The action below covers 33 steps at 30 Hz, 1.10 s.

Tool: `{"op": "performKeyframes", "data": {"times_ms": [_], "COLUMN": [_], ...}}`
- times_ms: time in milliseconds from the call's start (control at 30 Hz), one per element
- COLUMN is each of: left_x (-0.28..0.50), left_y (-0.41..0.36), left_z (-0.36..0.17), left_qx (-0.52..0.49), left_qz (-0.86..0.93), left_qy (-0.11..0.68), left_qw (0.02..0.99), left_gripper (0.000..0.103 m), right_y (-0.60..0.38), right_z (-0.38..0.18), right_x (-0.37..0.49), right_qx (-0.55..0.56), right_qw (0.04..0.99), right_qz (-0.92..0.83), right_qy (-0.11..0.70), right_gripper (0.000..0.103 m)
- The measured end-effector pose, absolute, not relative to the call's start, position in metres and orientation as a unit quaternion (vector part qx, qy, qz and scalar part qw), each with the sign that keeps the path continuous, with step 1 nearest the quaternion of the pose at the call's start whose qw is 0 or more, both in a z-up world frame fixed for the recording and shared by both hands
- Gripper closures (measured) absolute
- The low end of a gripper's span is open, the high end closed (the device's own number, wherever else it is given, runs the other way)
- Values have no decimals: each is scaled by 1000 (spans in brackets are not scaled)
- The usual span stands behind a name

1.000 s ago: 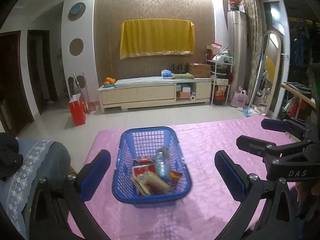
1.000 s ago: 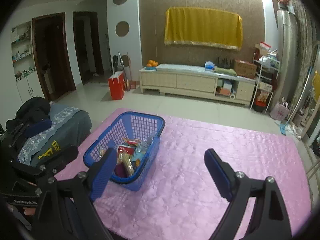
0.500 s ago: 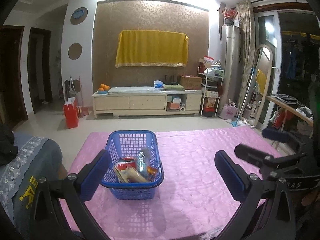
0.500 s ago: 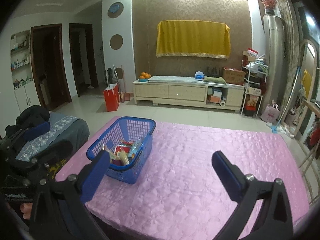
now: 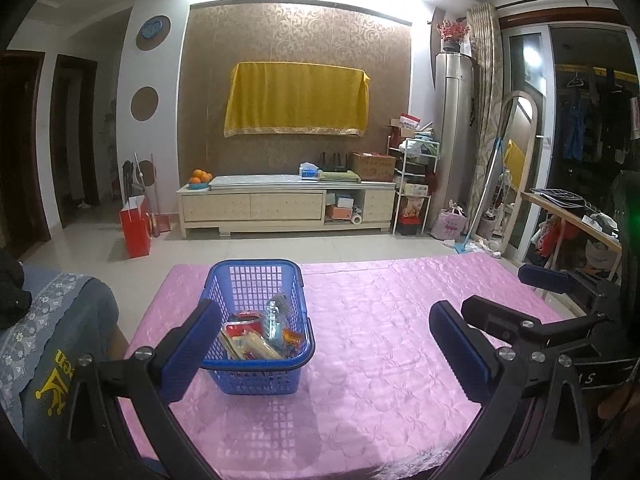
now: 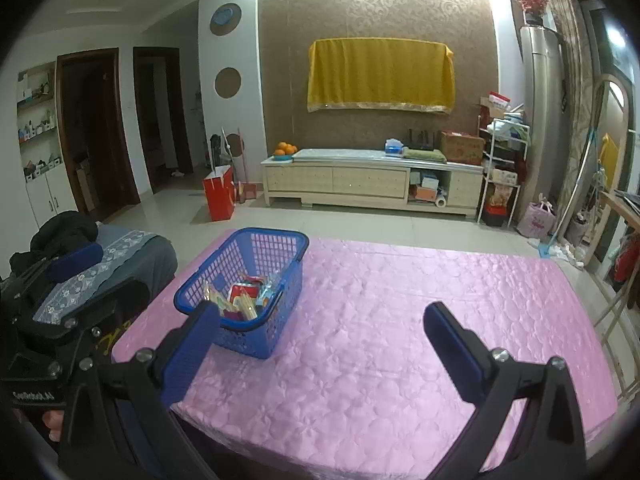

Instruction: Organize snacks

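- Snacks (image 5: 256, 340): assorted packets, red and yellow wrappers, plus a small clear bottle (image 5: 273, 320); piled loosely.
- Basket (image 5: 256, 376): blue, perforated plastic, holding all snacks; standing on pink tablecloth (image 5: 380, 340), left part.
- Left gripper (image 5: 320, 344): spread wide, empty, short of basket.
- Right gripper (image 6: 320, 344): spread wide, empty, touching nothing.

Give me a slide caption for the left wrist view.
Open left gripper faces a blue basket of snacks on pink tablecloth.
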<state>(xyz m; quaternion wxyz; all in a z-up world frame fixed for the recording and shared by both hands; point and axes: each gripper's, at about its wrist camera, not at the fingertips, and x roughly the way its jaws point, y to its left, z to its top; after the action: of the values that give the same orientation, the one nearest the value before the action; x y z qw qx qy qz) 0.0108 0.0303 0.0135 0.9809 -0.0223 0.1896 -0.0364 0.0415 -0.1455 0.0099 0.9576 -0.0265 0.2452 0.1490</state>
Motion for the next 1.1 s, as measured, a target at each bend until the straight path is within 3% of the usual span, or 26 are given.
{"op": "performKeyframes", "data": {"times_ms": [1100], "left_x": [6], "left_y": [23], "left_z": [13], "left_qx": [-30], "left_qz": [-34], "left_qy": [196], "left_qw": [980], "left_gripper": [0], "right_y": [-147], "right_z": [7], "right_x": [34], "right_qx": [-27], "right_qw": [957], "right_qz": [138], "right_qy": [254], "right_gripper": [0]}}
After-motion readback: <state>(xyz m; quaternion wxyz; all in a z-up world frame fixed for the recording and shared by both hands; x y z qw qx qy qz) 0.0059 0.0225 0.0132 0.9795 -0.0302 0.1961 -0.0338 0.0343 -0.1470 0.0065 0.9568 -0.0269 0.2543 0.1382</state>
